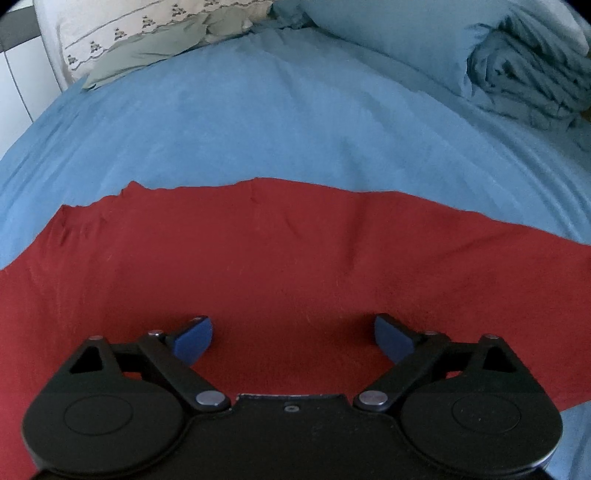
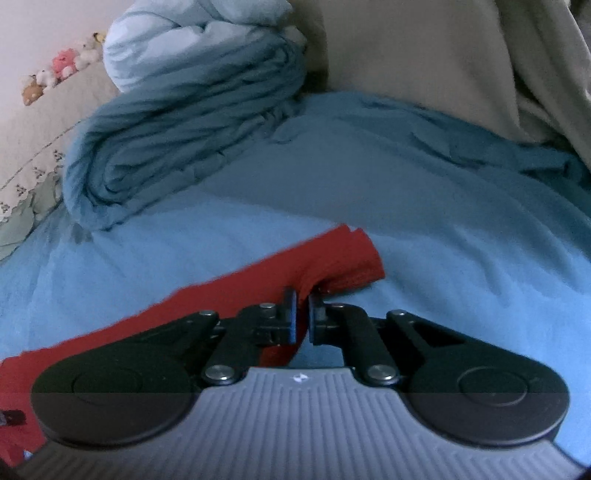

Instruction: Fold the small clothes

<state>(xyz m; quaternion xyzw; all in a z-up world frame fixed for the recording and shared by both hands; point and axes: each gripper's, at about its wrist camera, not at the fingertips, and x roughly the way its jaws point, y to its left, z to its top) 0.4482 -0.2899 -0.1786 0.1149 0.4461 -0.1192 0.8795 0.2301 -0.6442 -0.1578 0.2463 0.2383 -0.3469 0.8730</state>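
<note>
A red garment (image 1: 280, 258) lies spread flat on the blue bedsheet (image 1: 258, 122). In the left wrist view my left gripper (image 1: 292, 334) hovers over the garment with its blue pads wide apart and nothing between them. In the right wrist view the garment's bunched corner (image 2: 343, 264) sticks out past my right gripper (image 2: 302, 310), whose jaws are pressed together on the red cloth at its edge. The cloth runs back to the lower left under that gripper.
A rolled dark blue blanket (image 2: 184, 147) and a light blue pillow (image 1: 388, 33) lie at the head of the bed. An embroidered cream pillow (image 1: 122, 33) lies at the far left. A beige cover (image 2: 424, 55) rises at the right. Soft toys (image 2: 62, 64) line the wall.
</note>
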